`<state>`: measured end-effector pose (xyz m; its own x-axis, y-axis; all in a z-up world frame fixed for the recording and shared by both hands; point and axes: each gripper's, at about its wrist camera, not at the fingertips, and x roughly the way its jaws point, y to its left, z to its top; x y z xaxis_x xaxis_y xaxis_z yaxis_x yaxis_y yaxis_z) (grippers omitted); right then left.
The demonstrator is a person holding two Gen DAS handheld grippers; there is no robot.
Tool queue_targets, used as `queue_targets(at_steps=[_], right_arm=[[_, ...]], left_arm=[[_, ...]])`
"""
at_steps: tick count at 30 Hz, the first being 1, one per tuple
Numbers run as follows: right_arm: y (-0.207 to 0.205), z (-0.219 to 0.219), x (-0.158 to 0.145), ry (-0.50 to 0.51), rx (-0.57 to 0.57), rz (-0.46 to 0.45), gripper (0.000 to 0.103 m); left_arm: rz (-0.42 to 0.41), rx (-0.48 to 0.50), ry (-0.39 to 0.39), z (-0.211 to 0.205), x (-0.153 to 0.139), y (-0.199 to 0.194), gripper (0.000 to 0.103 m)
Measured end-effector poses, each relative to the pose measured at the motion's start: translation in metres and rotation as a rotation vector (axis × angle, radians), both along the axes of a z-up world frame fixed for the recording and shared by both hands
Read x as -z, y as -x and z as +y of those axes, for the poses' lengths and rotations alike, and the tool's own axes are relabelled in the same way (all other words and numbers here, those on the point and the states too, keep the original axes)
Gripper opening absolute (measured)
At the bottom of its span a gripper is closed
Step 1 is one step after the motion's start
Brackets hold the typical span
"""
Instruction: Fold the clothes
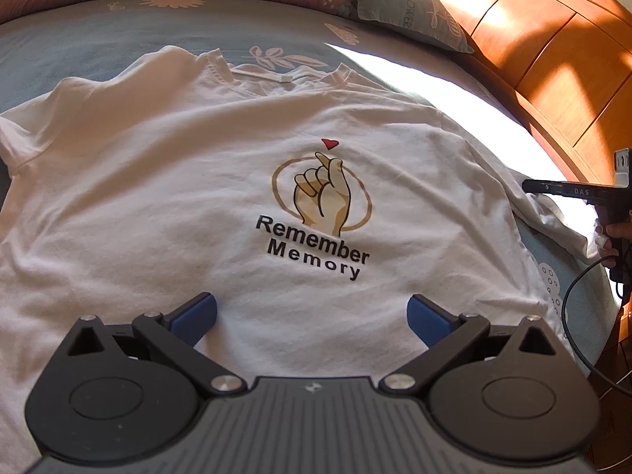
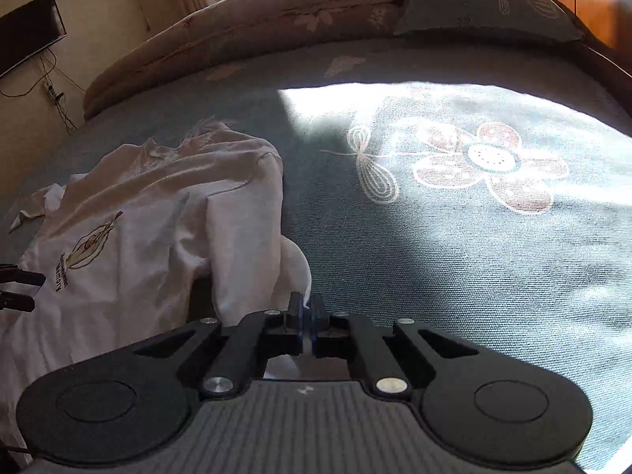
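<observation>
Left gripper (image 1: 312,316) spread wide above T-shirt (image 1: 197,197), right gripper (image 2: 307,316) clamping sleeve (image 2: 292,264) (bunched).

Soft matt cotton tee (image 1: 158,197), coarse-woven bedsheet (image 2: 434,276), glossy wood headboard (image 1: 553,59), matt blk plastic gripper (image 1: 312,316)

Bedsheet (image 2: 434,256) bare right of shirt (image 1: 197,197); headboard (image 1: 553,59) bounds it.

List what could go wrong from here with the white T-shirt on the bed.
1. The right gripper is shut on only a thin bit of the white printed cotton T-shirt's sleeve edge; it may slip free when pulled.
2. The left gripper hangs open over the hem, so a one-sided pull could drag the shirt across the blue flowered bedsheet and wrinkle it.
</observation>
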<state>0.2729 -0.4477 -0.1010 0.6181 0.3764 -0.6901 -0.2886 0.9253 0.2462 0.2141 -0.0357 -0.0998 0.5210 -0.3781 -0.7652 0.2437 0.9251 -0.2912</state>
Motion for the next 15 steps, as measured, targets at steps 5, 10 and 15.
queue_targets(at_steps=[5,10,15], right_arm=[[-0.009,-0.018,-0.021,0.045,0.161,-0.099,0.005],[-0.026,-0.022,-0.015,0.09,0.236,-0.066,0.005],[-0.031,-0.012,-0.011,0.148,0.269,-0.057,0.017]], left_arm=[[0.001,-0.004,-0.003,0.0,0.0,-0.001,0.102],[0.006,-0.009,0.005,0.0,-0.001,-0.002,0.102],[0.014,-0.017,0.023,0.002,-0.003,-0.005,0.102]])
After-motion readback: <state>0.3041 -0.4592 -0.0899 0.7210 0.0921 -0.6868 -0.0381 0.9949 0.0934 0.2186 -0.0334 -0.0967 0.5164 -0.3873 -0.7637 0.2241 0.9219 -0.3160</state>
